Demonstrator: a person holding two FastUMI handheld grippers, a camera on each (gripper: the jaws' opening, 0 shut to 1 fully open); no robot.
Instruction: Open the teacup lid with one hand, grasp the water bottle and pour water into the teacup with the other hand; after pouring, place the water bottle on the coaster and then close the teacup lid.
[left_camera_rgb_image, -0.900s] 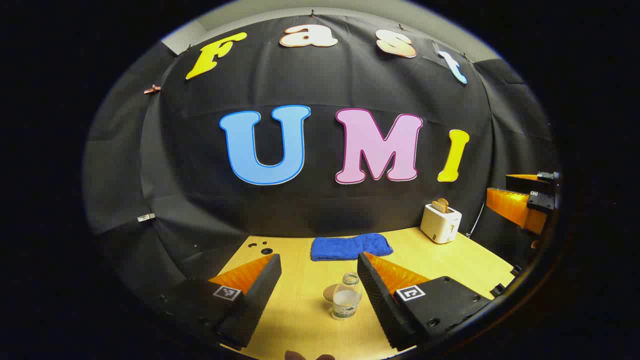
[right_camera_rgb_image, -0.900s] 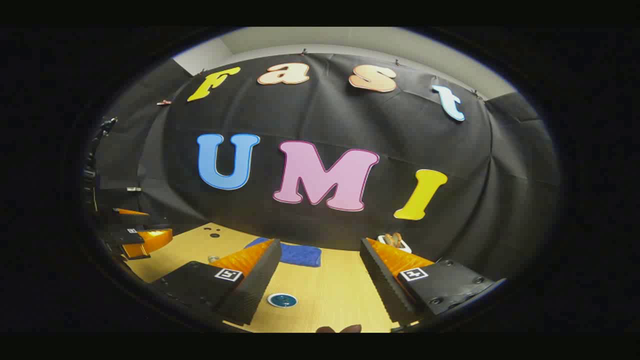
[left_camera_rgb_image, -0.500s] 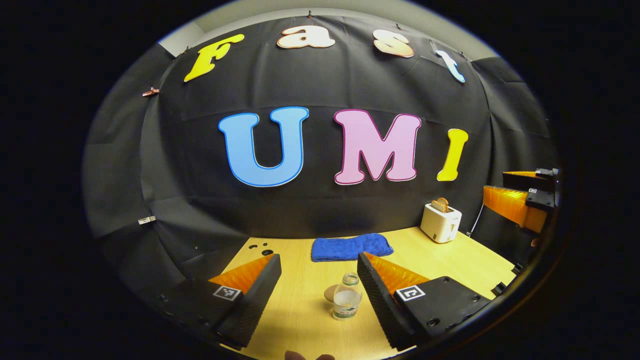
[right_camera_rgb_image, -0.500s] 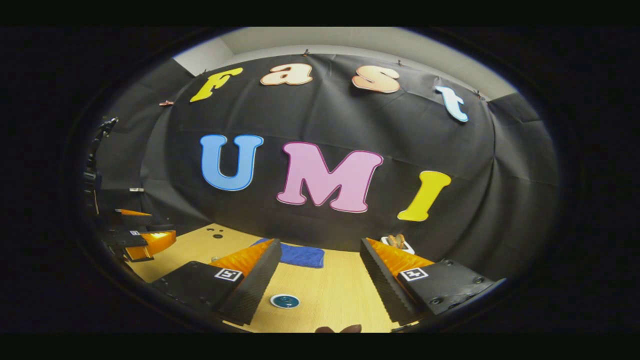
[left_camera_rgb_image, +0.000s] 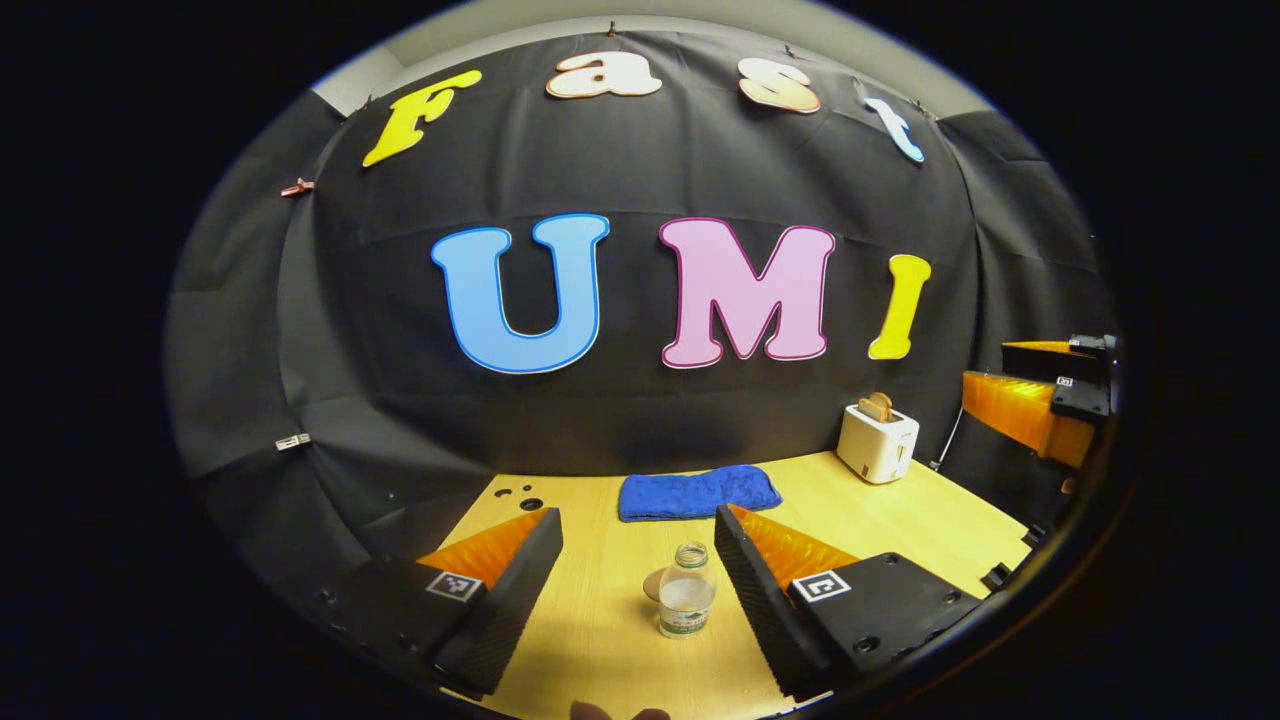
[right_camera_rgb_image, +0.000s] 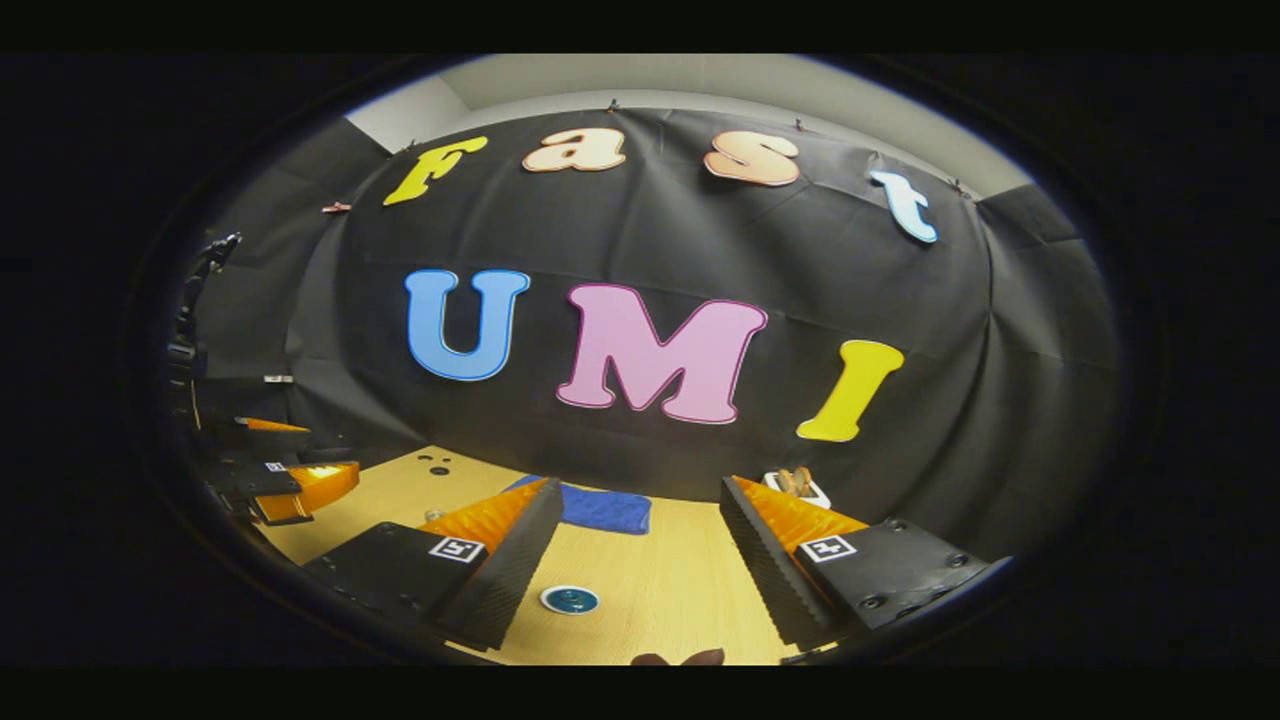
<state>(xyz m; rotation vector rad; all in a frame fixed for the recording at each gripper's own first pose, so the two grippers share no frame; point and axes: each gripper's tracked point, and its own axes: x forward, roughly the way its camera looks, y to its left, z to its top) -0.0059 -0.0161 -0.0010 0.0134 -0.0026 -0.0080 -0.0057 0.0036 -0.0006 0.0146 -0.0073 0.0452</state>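
Note:
A small clear water bottle (left_camera_rgb_image: 686, 598) stands on the wooden table (left_camera_rgb_image: 880, 520), just ahead of my left gripper (left_camera_rgb_image: 637, 518), which is open and empty. It sits nearer the right finger (left_camera_rgb_image: 745, 570). A round tan coaster (left_camera_rgb_image: 653, 584) lies just behind the bottle on its left. The teacup (right_camera_rgb_image: 570, 599) looks like a dark blue lidded disc with a white rim. It sits low between the fingers of my right gripper (right_camera_rgb_image: 640, 490), close to the left finger (right_camera_rgb_image: 510, 560). That gripper is open and holds nothing.
A blue cloth (left_camera_rgb_image: 698, 493) lies at the back of the table, and a white toaster (left_camera_rgb_image: 877, 443) with toast stands at the back right. Small dark holes (left_camera_rgb_image: 527, 498) mark the back left corner. The other gripper (left_camera_rgb_image: 1040, 400) hovers at the far right.
The left gripper has shifted slightly, so the bottle and coaster sit a little higher and further left in its view. The right gripper has barely moved.

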